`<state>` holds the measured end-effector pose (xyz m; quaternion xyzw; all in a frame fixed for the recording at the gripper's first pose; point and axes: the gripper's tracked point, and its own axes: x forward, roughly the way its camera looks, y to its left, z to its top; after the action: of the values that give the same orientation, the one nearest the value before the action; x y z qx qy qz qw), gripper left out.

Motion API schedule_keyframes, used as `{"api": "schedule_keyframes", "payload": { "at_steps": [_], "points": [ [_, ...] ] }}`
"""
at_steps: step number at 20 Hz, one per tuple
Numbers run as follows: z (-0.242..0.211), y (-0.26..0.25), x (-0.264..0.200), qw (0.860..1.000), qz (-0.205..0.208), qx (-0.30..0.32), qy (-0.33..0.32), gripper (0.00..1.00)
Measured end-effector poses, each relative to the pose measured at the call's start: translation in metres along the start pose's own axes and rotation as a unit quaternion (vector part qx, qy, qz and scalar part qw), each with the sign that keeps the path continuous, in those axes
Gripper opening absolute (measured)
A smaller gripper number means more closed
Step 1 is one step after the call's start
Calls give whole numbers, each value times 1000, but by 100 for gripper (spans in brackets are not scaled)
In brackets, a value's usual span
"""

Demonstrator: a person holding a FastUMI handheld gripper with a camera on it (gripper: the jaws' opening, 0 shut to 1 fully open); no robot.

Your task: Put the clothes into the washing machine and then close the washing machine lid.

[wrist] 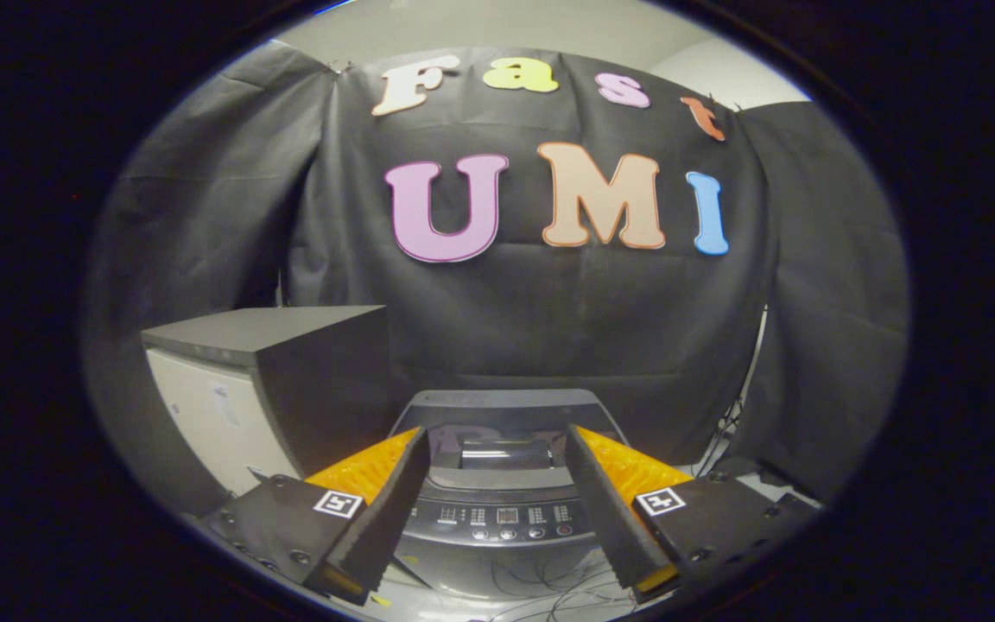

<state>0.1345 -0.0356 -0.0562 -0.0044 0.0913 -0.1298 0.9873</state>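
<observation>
Washing machine (502, 484) on floor (549, 596), between spread tongs (497, 436).

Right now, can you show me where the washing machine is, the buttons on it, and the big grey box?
washing machine (502, 415): gripper view, between the open fingers, on its lid.
button panel (504, 517): gripper view, on the middle display.
grey box (325, 380): gripper view, on its dark side.

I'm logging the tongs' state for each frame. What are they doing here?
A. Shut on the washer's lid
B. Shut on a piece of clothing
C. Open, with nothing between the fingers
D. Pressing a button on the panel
C: the tongs stand spread apart with nothing held, and the washer and its panel show through the gap, beyond the fingers.
</observation>
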Motion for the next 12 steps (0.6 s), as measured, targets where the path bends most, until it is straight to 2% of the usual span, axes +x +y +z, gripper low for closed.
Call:
{"api": "schedule_keyframes", "payload": {
  "at_steps": [3,7,12],
  "points": [
    [0,-1,-21,1000,19,11,10,99],
    [25,2,-53,999,40,-4,0,98],
    [59,-18,-76,999,45,-13,-26,99]
  ]
}}
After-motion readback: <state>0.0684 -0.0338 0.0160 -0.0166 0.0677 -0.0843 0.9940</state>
